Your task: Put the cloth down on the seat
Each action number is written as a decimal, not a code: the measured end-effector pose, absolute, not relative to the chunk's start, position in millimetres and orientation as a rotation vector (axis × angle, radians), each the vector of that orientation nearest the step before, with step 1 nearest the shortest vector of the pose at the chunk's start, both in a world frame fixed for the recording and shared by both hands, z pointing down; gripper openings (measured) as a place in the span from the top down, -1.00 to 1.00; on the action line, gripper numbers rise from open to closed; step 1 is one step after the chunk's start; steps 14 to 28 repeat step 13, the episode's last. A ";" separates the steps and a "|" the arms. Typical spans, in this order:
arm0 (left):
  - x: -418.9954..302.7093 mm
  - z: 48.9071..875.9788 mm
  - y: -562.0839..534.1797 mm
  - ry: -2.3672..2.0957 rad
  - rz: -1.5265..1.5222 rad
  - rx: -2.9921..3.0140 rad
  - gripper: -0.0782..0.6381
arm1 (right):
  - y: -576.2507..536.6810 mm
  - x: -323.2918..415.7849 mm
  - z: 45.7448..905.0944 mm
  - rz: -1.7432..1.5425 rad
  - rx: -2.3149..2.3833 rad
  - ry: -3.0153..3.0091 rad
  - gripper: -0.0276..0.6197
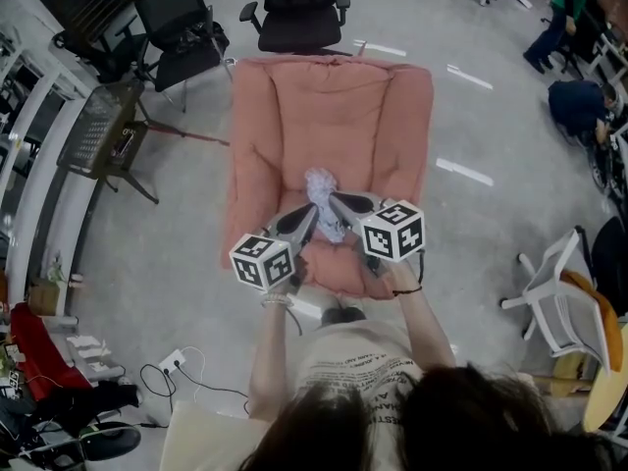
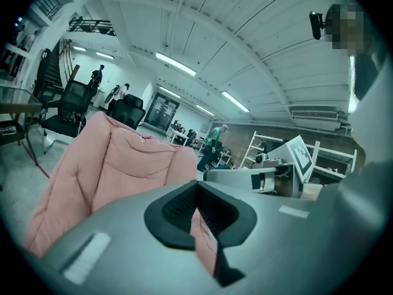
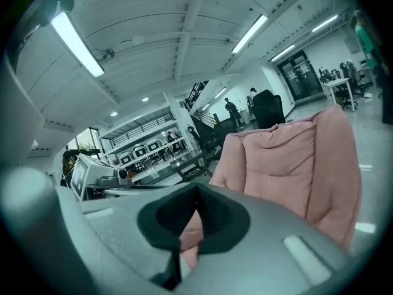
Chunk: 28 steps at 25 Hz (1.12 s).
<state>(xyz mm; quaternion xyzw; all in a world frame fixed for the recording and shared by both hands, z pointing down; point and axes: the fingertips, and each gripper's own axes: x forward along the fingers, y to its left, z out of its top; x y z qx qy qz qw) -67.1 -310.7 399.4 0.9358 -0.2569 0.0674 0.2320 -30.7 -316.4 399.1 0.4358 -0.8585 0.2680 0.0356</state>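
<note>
- Head view: a pink armchair (image 1: 334,106) stands on the floor straight ahead of the person. The task's thing, a pale crumpled cloth (image 1: 320,183), is bunched in the middle of its seat (image 1: 280,170), toward the front.
- Head view: the left claw (image 1: 312,212) and the right claw (image 1: 333,200) come in from either side, and their tips nearly meet right over the cloth. This view cannot settle whether a tip touches the fabric. The converging pose suits a two-handed carry, each claw on one side of the bundle. Black office chairs (image 1: 299,8) stand behind the armchair, well apart from the work.
- Left gripper view: the left claw (image 2: 196,186) is closed, its dark pads pressed together. Only pink upholstery (image 2: 110,165) shows through the slit below them and there is no pale fabric, so it holds nothing. It points roughly level at the backrest. The other gripper's marker cube (image 2: 305,157) sits off to the right.
- Right gripper view: the right claw (image 3: 196,189) is likewise closed on nothing, with the armchair's backrest (image 3: 295,158) ahead of it.
- Judgement: with both claws empty and the cloth on the cushion, the placing looks done. What remains is to draw the claws clear without snagging the fabric.
</note>
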 end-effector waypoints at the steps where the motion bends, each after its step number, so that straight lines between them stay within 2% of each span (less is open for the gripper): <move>1: -67.1 398.8 -310.7 -0.707 0.184 2.573 0.78 | -316.5 -30.7 398.3 0.820 1.339 -2.641 0.91; 28: -72.1 397.4 -313.8 -0.693 0.170 2.577 0.78 | -321.3 -36.7 393.6 0.796 1.343 -2.647 0.91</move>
